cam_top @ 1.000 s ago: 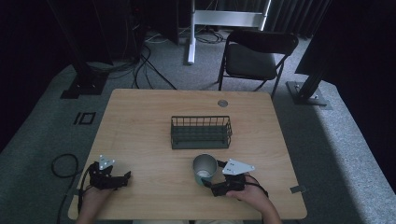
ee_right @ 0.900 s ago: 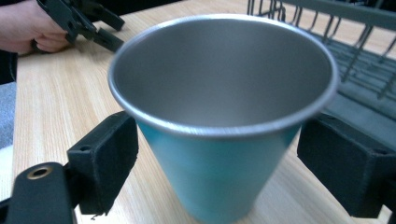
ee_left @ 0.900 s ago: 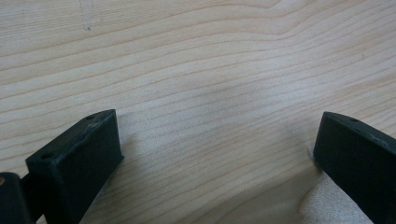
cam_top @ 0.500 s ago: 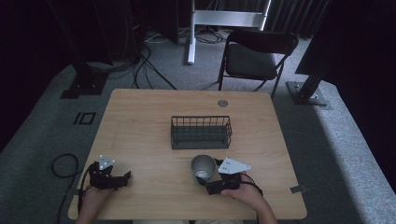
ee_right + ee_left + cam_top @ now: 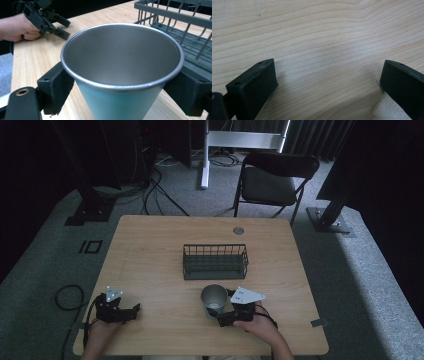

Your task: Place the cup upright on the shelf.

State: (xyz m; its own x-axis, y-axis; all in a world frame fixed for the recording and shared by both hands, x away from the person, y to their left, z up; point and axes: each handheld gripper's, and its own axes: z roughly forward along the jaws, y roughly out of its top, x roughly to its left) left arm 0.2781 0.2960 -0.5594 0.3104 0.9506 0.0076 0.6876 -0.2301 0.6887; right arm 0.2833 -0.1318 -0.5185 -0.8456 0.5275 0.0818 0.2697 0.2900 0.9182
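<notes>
a person's right gripper (image 5: 223, 312) is clamped on the sides of a teal cup (image 5: 214, 300) with a steel rim, upright near the front of the wooden table (image 5: 150, 250), just in front of a dark wire basket (image 5: 215, 261). to move it well, the squeeze should stay even below the rim and the cup level, lifted clear of the basket's near wall. the cup and basket both look empty, and the left gripper (image 5: 131, 311) rests with jaws spread, well apart at the front left.

Wire basket (image 5: 215, 262) just beyond cup (image 5: 214, 297) — obstacle
</notes>
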